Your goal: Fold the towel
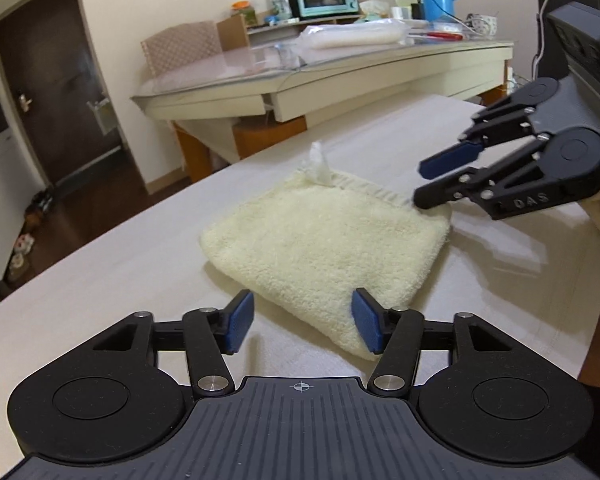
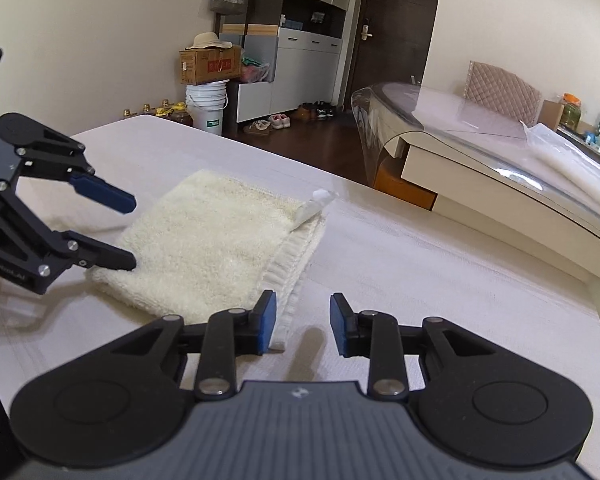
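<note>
Left gripper [image 1: 302, 322] open, folded towel [image 1: 320, 240], cluttered desk [image 1: 340, 76]

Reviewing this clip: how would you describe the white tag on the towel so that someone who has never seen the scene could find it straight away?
Start at the pale tabletop in the foreground, where a folded cream towel lies between the two open grippers. Go to the towel's corner on the ribbed hem, farthest from the left gripper. The tag sticks up there: thin, white and crumpled, unlike the fluffy cream pile.
</note>
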The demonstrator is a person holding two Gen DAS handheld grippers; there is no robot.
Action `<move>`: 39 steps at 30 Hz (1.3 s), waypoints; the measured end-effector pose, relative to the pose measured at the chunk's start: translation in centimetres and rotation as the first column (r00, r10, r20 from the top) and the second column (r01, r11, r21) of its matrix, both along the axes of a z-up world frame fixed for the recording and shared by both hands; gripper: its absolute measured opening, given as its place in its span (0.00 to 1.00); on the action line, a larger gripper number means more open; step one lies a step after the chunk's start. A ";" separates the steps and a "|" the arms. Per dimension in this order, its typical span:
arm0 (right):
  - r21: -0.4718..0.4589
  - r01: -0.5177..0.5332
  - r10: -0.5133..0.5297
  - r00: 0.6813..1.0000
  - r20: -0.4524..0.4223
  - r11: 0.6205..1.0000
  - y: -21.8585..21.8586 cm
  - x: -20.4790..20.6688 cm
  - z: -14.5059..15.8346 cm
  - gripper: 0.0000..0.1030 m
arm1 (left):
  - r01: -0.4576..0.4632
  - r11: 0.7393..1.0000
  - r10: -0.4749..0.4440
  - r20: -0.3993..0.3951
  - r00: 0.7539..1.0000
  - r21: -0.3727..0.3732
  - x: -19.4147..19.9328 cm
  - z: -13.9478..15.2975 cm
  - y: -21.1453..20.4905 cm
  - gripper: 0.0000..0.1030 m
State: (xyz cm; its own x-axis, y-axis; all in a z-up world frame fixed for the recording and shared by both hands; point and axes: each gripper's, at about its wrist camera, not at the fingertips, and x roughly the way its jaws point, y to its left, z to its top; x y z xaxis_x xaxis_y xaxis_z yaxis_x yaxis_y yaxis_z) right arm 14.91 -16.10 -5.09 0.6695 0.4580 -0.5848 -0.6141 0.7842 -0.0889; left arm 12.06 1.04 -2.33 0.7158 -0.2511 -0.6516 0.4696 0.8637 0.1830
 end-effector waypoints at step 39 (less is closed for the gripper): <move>0.185 0.151 -0.147 0.989 -0.034 0.971 -0.9 -9.8 2.8 0.64 | -0.279 0.935 0.276 -0.043 0.960 -0.219 -7.9 2.7 0.1 0.93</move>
